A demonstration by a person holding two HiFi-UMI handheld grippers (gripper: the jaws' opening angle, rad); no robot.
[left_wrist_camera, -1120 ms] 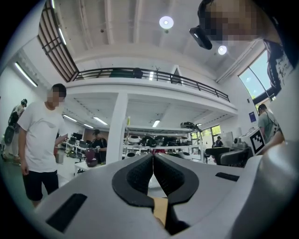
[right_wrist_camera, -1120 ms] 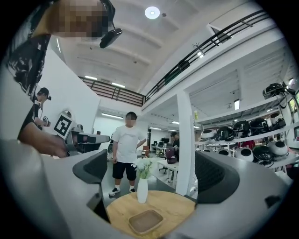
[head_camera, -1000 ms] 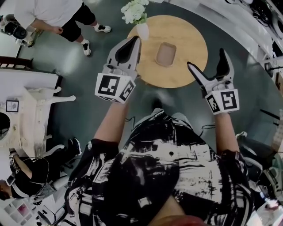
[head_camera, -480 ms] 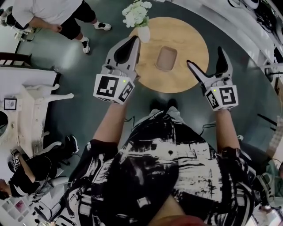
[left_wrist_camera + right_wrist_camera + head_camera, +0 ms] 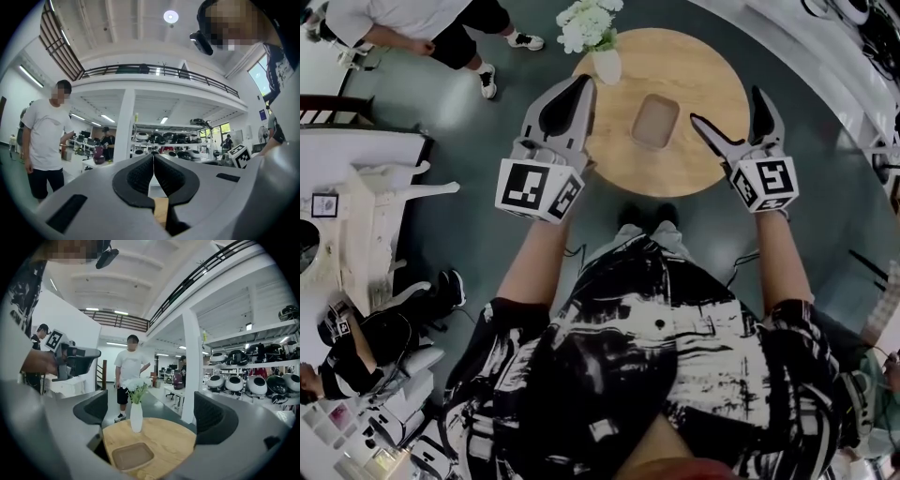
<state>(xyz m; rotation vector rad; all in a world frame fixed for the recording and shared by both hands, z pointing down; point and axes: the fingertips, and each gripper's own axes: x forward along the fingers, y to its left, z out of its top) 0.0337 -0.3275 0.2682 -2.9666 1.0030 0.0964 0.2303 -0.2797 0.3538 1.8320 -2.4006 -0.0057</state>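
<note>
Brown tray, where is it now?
In the head view, the tray lies at the centre of the round table, right of the flower vase.

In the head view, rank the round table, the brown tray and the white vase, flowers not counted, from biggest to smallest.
1. round table
2. brown tray
3. white vase, seen from above, so its height hardly shows

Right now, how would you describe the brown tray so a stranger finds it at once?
Look at the round wooden table on the dark floor. Near its middle lies a shallow brown tray with rounded corners. Unlike the tall white vase at the table's edge, it is flat and empty.
</note>
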